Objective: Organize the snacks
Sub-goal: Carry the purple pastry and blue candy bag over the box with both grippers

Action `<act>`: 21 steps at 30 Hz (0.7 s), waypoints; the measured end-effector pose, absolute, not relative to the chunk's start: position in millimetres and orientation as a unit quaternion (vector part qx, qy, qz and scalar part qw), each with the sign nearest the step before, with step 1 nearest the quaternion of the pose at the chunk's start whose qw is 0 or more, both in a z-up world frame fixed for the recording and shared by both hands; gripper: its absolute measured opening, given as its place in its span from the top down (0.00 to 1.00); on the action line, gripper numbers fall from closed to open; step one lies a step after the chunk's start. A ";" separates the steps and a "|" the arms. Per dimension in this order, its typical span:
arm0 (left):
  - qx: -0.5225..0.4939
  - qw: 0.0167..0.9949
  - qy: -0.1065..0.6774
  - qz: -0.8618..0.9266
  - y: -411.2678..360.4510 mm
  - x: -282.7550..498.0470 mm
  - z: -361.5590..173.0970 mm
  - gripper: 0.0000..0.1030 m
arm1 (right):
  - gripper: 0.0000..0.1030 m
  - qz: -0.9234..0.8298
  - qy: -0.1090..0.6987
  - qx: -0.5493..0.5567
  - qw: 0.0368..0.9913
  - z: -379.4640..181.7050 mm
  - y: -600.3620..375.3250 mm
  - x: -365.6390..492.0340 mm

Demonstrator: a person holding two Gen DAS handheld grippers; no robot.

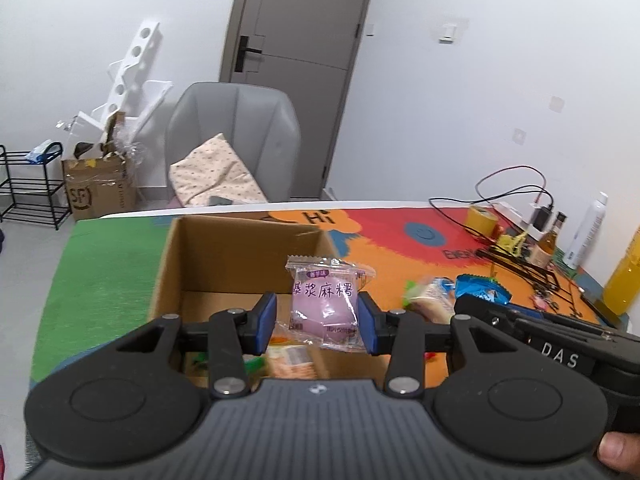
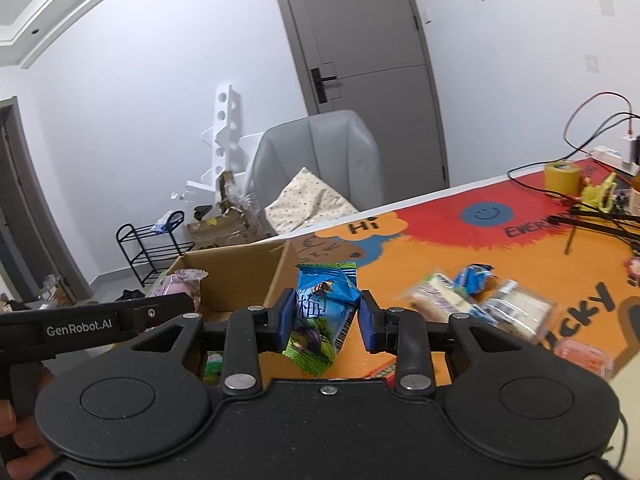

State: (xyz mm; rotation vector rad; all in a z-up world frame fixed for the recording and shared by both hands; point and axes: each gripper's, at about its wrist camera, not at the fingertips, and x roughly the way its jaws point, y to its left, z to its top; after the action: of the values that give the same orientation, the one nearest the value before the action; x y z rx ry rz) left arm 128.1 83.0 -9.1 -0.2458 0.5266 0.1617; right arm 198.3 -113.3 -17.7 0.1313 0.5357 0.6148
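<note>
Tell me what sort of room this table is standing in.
Most likely a room in a home, perhaps a spare room or entry area. A grey armchair with a dotted cushion sits by a closed grey door, and a black shoe rack stands along the wall.

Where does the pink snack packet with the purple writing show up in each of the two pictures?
Left wrist view: the pink snack packet sits centre frame, clamped in the left tool, over the cardboard box.
Right wrist view: the same packet is at the left edge, just above the black arm marked GenRobot.AI.
Shared landmark: the grey chair behind the table.
</note>
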 end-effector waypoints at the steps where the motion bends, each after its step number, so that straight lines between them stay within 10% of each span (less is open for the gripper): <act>1: -0.122 0.954 0.260 0.083 86.3 127.8 -9.9 0.59 | 0.69 0.302 0.261 0.065 0.915 -17.8 -110.0 199.1; 21: -0.135 0.946 0.264 0.130 123.3 107.7 -9.1 0.54 | 0.62 0.363 0.266 0.064 0.891 -11.0 -52.2 197.4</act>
State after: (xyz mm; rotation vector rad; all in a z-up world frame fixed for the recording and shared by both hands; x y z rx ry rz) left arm 107.7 123.3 -9.1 -0.2745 0.5376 0.2655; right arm 197.4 -52.2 -11.0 0.1339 0.5526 0.7528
